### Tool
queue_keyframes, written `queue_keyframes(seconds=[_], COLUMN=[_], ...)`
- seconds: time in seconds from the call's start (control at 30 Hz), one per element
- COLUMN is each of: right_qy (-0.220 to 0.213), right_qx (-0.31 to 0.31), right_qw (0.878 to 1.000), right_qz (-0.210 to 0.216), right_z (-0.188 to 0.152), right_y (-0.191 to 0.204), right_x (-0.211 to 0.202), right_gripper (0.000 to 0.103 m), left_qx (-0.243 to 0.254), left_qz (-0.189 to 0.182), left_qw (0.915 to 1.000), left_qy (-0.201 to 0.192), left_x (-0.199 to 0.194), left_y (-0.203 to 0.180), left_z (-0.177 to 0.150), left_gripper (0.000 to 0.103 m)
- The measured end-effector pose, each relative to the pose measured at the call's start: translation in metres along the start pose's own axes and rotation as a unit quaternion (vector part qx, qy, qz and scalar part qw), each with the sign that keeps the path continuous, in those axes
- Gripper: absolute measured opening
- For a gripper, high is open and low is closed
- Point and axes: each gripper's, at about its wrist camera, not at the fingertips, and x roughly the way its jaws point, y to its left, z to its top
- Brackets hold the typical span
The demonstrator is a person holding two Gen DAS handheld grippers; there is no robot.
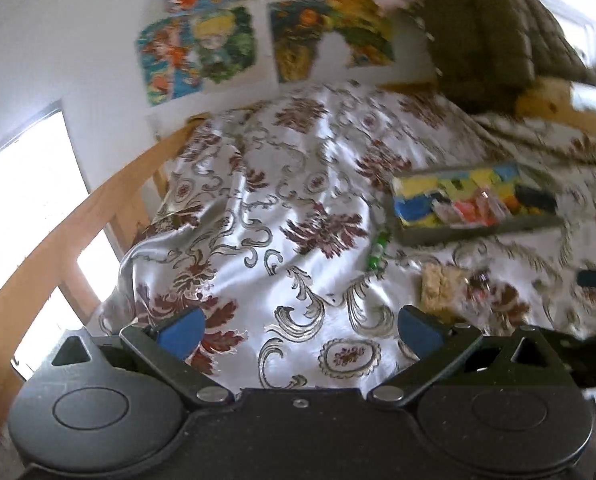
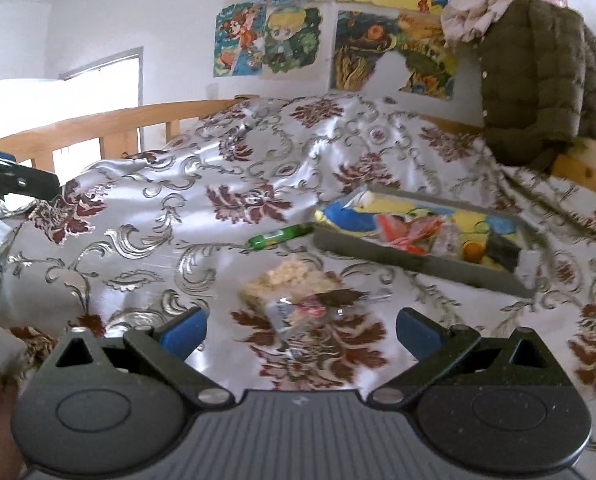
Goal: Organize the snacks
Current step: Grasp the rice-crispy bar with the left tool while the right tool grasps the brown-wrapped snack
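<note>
Nearest, right wrist view: right gripper, fingers spread wide, blue pads bare, nothing held. It hovers low over the patterned bedcover.

Just beyond its fingertips, centred between them: a clear-wrapped pale snack bar, lying flat on the cover, loose, outside the tray.

Left wrist view: left gripper, fingers likewise wide apart and empty, over bare cover to the left of the snacks; the same snack bar lies ahead and to its right.

Middle distance: a green tube-shaped packet, lying on the cover, its far end close to the near left corner of the tray; whether they touch cannot be told.

Farther right: a shallow grey tray already holding assorted wrapped snacks in yellow, blue, red and orange.

Far: wooden bed rail, wall with cartoon posters, an olive padded jacket hanging at right.

Step in hand, by judgement: approach to the loose bar, most snacks already trayed. The next move calls for the right gripper to advance, straddle the bar, and close gently on the crinkly wrapper; the green packet remains after.
</note>
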Motion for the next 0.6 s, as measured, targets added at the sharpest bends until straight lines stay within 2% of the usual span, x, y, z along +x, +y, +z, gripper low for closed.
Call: queue_keyframes(seconds=[0.13, 0.37, 0.6], right_qy=[0.012, 0.047, 0.051], right_qx=[0.006, 0.011, 0.025], right_qw=[1.000, 0.998, 0.998], right_qz=[0.015, 0.035, 0.038], right_z=[0.000, 0.002, 0.003], right_y=[-0.008, -0.034, -0.056], right_x=[0.016, 0.046, 0.074], right_gripper=[0.103, 0.103, 0.103], left_qx=[0.020, -0.011, 0.004], left_qz=[-0.006, -0.007, -0.013], left_qw=[0.9992, 0.9970, 0.9971], left_qy=[0.034, 0.076, 0.075], left_x=[0.008, 0.057, 0.097], left_y=[-0.007, -0.031, -0.053], left_z=[0.014, 0.020, 0.029], left_gripper=[0.102, 0.102, 0.102])
